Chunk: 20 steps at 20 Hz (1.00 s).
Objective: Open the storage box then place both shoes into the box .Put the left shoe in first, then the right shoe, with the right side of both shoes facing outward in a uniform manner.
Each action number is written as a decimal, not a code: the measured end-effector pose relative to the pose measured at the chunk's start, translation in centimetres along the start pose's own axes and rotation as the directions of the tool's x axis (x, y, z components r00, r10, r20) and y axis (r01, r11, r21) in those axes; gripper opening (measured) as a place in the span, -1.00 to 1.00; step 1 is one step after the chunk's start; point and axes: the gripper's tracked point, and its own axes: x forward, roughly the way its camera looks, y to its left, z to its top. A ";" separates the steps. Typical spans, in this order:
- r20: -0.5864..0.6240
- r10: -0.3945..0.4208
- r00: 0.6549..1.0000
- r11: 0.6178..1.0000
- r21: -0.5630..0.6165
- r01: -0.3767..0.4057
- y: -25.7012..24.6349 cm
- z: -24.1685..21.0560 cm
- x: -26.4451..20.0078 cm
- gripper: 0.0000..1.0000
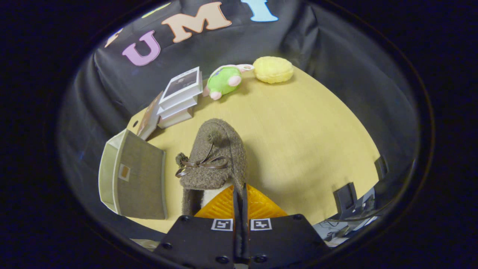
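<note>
Risk: we judged the main danger to be the shoe slipping or twisting out of the pinch on the way to the storage box, since the fingers seemed to hold only its rim at the heel end, with the toe hanging well ahead.
Second risk: a twisted shoe could go in facing the wrong side; we could not tell from this view which shoe of the pair it was.
Fingers: the gripper had its fingers brought almost together, only a thin gap between them, apparently nipping the shoe's collar; the contact itself was hidden, so we took the grip as probable, not certain.
Shoe: just ahead of the fingertips, toe pointing away, bow on top.
Box: beside the shoe, to the fingers' left, on the table; it looked open, its flap lying flat.
Clutter: books, a plush toy and a yellow cushion lay well beyond.
</note>
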 end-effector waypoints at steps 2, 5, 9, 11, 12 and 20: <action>0.006 0.015 1.000 1.000 0.002 -0.015 1.8 0.0 -0.9 -0.93; 0.013 0.051 0.999 0.999 0.016 -0.052 5.2 0.3 -2.2 -0.93; 0.030 0.100 0.994 0.995 0.010 -0.101 9.7 1.1 -3.9 -0.93; 0.039 0.139 0.990 0.990 0.016 -0.139 12.5 1.6 -4.6 -0.93; 0.038 0.157 0.987 0.987 0.014 -0.158 13.7 1.8 -4.8 -0.93; 0.020 0.282 0.959 0.959 -0.006 -0.282 23.5 1.3 -5.4 -0.93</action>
